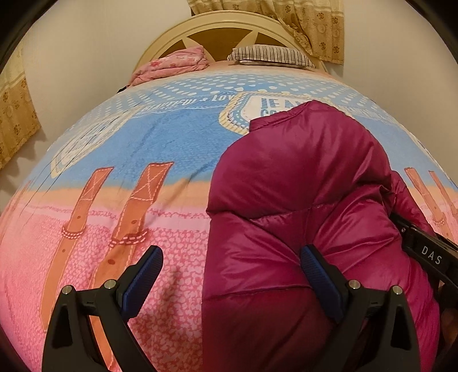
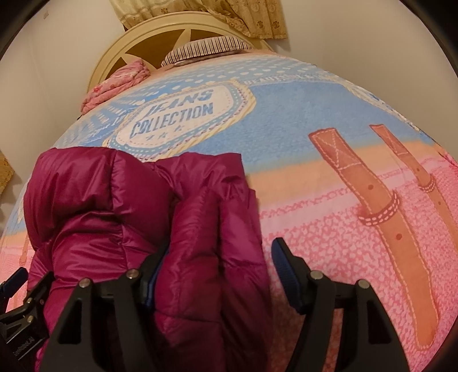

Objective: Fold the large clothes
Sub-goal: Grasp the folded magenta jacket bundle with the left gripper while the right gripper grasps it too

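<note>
A puffy magenta down jacket [image 1: 300, 186] lies bunched on the bed, in the right half of the left wrist view. My left gripper [image 1: 230, 274] is open wide. Its right finger [image 1: 317, 274] rests against the jacket's top, and its left finger [image 1: 143, 274] hovers over bare bedcover, apart from the cloth. In the right wrist view the jacket [image 2: 100, 200] fills the left half. A thick fold of it sits between the fingers of my right gripper [image 2: 219, 269], which is shut on it; the left pad is half buried in the fabric.
The bed wears a blue and pink printed cover [image 1: 157, 137] with belt motifs. A striped pillow [image 1: 272, 54] and a folded pink blanket [image 1: 171, 64] sit by the cream headboard [image 1: 217, 28]. Curtains [image 1: 315, 25] hang behind. The right gripper's black body [image 1: 429, 254] shows at the jacket's right.
</note>
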The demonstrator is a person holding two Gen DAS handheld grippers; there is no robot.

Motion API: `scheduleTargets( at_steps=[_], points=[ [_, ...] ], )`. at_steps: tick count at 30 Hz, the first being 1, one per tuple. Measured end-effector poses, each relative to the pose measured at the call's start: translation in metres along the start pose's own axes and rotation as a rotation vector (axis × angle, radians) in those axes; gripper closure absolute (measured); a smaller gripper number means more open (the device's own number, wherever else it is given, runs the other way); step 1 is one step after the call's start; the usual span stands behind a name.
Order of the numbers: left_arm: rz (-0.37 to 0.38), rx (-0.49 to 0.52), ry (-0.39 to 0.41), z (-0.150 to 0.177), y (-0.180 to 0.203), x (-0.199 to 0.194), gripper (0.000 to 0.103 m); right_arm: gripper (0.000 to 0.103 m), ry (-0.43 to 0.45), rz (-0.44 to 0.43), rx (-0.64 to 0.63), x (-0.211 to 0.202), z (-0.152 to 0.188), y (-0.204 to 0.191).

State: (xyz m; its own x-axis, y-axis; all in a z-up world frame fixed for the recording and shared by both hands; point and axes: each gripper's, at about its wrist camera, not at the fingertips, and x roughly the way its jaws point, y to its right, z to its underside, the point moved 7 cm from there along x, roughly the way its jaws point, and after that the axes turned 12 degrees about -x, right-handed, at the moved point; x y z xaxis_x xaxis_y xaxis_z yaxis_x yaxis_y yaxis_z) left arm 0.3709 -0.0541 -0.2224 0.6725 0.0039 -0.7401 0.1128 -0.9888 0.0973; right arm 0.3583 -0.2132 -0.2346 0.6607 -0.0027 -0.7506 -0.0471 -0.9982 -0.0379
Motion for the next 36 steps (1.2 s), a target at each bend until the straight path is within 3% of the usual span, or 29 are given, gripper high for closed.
scheduleTargets(
  at_steps=[3, 5, 7, 16, 28, 36],
  points=[
    [0.032, -0.002, -0.01, 0.0, 0.002, 0.0, 0.009, 0.043, 0.007, -0.015, -0.01, -0.001, 0.0, -0.003],
    [0.076, 0.017, -0.007, 0.001, 0.009, -0.003, 0.028, 0.045, 0.009, -0.029, -0.013, -0.002, 0.001, -0.005],
    [0.088, 0.064, 0.009, 0.003, 0.019, -0.007, 0.037, 0.048, 0.012, -0.048, -0.01, -0.002, 0.001, -0.005],
    [0.081, 0.106, 0.03, 0.003, 0.026, -0.01, 0.047, 0.057, 0.022, -0.094, -0.006, -0.005, 0.003, -0.008],
    [0.081, 0.11, 0.043, 0.005, 0.029, -0.011, 0.051, 0.059, 0.024, -0.108, -0.004, -0.006, 0.003, -0.009],
    [0.069, 0.11, 0.066, 0.006, 0.029, -0.016, 0.071, 0.069, 0.036, -0.123, -0.022, -0.009, 0.003, -0.012]
  ],
)
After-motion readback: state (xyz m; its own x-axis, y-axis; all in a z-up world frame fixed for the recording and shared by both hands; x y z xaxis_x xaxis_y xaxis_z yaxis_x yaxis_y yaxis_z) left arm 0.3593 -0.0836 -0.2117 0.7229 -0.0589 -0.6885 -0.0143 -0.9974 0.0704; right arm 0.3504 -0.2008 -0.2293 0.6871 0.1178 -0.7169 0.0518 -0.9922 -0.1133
